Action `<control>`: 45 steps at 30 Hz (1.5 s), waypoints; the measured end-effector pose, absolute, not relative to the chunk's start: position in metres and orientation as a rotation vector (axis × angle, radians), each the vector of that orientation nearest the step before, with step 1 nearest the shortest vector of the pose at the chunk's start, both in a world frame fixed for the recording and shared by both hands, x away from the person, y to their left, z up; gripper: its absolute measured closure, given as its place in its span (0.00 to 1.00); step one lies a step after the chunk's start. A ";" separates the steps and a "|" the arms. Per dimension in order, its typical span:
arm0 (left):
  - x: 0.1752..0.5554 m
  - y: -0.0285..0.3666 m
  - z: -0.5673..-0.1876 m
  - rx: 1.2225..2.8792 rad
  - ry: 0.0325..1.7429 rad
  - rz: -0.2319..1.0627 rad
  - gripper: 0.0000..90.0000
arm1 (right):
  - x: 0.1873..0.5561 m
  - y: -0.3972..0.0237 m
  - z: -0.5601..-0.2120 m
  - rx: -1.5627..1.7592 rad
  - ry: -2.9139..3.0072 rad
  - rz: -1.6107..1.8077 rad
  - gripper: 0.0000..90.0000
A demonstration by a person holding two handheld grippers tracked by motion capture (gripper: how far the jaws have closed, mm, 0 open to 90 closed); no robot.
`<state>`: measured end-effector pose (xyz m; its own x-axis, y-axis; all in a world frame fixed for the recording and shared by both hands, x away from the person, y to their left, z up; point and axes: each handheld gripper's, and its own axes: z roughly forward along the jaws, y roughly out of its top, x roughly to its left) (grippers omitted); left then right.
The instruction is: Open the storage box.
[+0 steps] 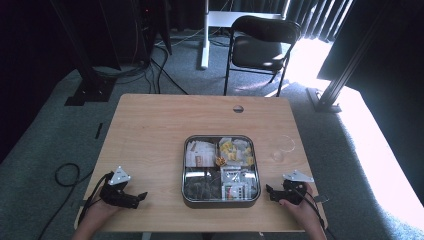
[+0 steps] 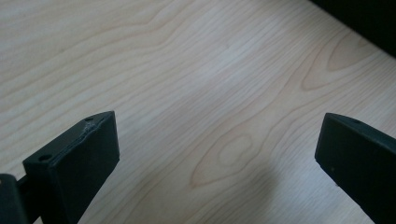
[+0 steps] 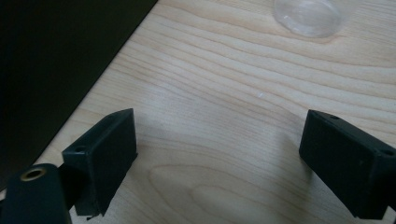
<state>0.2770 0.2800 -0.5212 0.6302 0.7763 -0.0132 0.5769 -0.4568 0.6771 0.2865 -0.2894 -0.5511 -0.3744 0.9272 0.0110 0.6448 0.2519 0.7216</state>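
On the left near corner of the wooden table (image 1: 150,125), the left gripper (image 1: 141,196) is held low over the board by a hand (image 1: 97,212), its long axis lying across the table and its tips turned toward the middle. Its jaws are seen wide apart in the left gripper view (image 2: 217,154), with bare wood grain between them and nothing held. At the middle of the table, toward the near edge, a square metal tray (image 1: 221,200) is set, divided into compartments and packed with small packets: white ones at the far left, yellow ones at the far right, darker ones nearer. Printing is seen on some packets, but no word can be read. Just right of the tray, toward its far corner, a clear plastic cup (image 1: 283,148) lies on the wood. Near the right near corner, the right gripper (image 1: 268,192) is held pointing left toward the tray; its jaws are likewise spread, with nothing between them (image 3: 217,154), and the cup (image 3: 308,16) is seen ahead of them.
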 end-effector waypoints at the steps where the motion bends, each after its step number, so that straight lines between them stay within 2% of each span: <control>1: 0.277 0.278 -0.520 2.197 1.047 0.401 0.00 | 0.287 -0.289 -0.551 1.431 2.111 0.910 0.12; 45: 0.304 0.176 -0.469 2.240 0.666 0.344 0.00 | 0.286 -0.289 -0.551 1.430 2.111 0.908 0.12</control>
